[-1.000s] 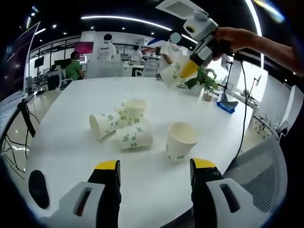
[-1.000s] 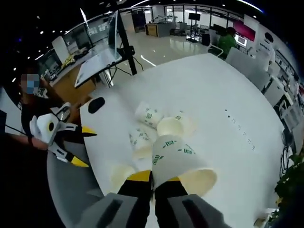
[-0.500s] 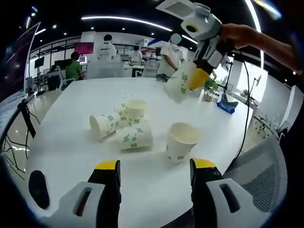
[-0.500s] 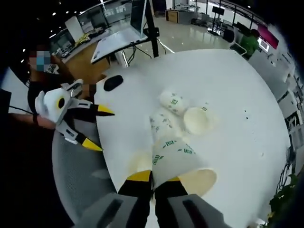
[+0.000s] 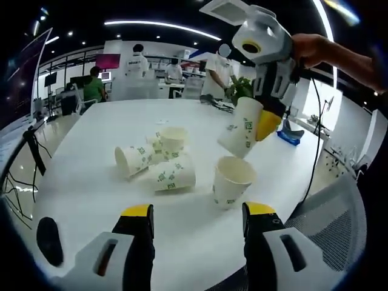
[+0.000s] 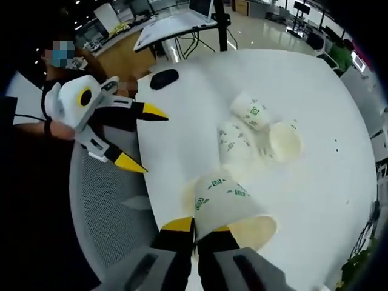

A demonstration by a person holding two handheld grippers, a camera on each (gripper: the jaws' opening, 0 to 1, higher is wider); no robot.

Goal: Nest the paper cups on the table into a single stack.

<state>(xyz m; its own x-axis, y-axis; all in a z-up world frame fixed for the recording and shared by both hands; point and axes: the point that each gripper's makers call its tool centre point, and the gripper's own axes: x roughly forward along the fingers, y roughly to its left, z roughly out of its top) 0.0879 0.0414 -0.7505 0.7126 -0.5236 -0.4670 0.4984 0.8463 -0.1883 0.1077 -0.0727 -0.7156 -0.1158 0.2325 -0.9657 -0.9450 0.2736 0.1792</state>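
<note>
We line held cup (image 5: 241,134) straight over standing cup (image 5: 231,179), bottom first, then go down slow, let go only when snug.

Right gripper (image 6: 195,229) pinches held cup's rim. Left gripper (image 5: 197,213) jaws wide apart, holding nothing.

Cups white with green marks. Three more cups (image 5: 156,159) lie huddled at 9 o'clock from standing cup on white table (image 5: 85,182).

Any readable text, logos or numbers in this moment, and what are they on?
Nothing reads as words.
Held paper cup: green square marks, too blurred to read.
Cups lying on the table: same green print, unreadable.
Pink wall sign: too small to read.
</note>
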